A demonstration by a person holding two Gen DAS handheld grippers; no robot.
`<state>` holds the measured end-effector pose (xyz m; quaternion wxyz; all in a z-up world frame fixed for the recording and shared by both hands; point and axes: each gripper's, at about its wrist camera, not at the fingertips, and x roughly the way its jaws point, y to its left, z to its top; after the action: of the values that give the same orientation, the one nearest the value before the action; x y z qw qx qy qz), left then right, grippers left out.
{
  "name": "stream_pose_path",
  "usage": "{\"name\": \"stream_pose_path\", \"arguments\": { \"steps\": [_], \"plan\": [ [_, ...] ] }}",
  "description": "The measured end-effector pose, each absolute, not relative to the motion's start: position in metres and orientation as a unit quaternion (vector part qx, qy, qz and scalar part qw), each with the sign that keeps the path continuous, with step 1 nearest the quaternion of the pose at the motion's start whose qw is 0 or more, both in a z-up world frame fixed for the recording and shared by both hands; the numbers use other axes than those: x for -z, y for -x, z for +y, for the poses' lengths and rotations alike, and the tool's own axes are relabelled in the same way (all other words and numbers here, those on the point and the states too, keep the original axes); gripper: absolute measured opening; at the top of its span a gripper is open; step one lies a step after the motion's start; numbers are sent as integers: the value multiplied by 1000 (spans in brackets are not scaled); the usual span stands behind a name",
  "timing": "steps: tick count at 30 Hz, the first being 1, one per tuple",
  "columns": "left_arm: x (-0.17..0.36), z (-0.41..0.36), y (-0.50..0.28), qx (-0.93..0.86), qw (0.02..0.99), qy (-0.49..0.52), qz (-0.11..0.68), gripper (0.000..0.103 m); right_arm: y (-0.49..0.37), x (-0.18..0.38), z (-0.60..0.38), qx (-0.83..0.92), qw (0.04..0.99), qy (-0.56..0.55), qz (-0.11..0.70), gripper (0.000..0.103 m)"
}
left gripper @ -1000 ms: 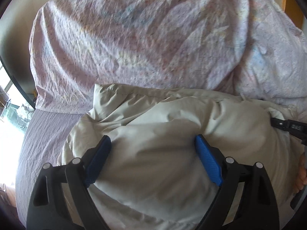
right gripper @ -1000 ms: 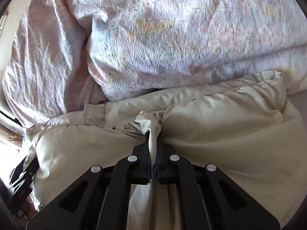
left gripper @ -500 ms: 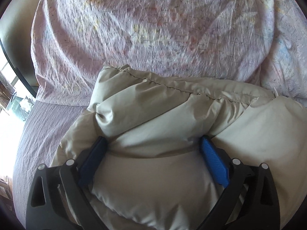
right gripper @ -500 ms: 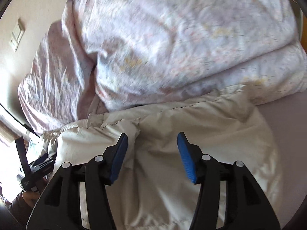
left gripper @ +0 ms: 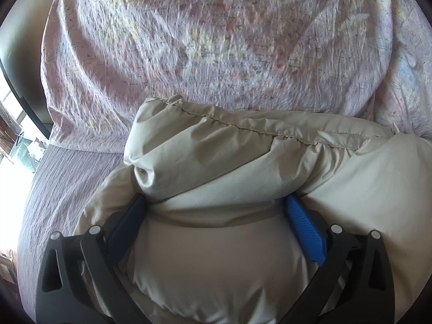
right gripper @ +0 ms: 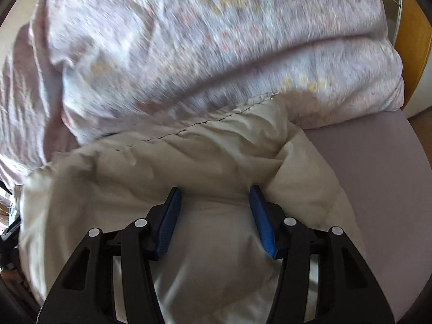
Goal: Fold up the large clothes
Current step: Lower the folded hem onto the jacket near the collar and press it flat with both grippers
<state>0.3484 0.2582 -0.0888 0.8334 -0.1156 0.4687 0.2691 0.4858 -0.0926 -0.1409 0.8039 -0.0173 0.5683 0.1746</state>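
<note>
Beige puffy jacket (left gripper: 243,162) lies bunched on the bed (left gripper: 62,189), on the mauve textured sheet, its far edge pushed up against a big crumpled floral duvet (left gripper: 216,40) that fills the top of both views. Left gripper (left gripper: 216,208) points steeply down into the jacket, fingers (left gripper: 305,232) spread wide and opening further; a padded bulge of jacket sits between them and fills the gap. Fabric touches both blue pads, but I can't tell if that's real pressure or just the fill puffing out, so no confirmed grip. A stitched seam runs across the roll of jacket just beyond the left fingertips, and that roll overhangs both of them. Right gripper (right gripper: 216,191) also points down onto the jacket (right gripper: 189,162), nearer its right-hand end; its fingers (right gripper: 262,224) are parted about halfway, with a soft fold of jacket between the pads, not pinched as far as I can see. Right view is motion-blurred, so fine contact there is unclear. Smooth mauve sheet (right gripper: 378,175) is bare to the right of the jacket, with a wooden panel (right gripper: 415,40) at the top right edge. In the left view, bright window light is at the far left beyond the bed edge. No hands visible in either view.
</note>
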Motion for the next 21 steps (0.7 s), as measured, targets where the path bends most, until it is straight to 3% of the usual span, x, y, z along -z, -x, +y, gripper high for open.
{"name": "stream_pose_path", "arguments": {
  "steps": [12, 21],
  "plan": [
    [101, 267, -353, -271, 842, 113, 453, 101, -486, 172, -68, -165, 826, 73, 534, 70],
    [113, 262, -351, -279, 853, 108, 427, 101, -485, 187, -58, -166, 848, 76, 497, 75]
  ]
}}
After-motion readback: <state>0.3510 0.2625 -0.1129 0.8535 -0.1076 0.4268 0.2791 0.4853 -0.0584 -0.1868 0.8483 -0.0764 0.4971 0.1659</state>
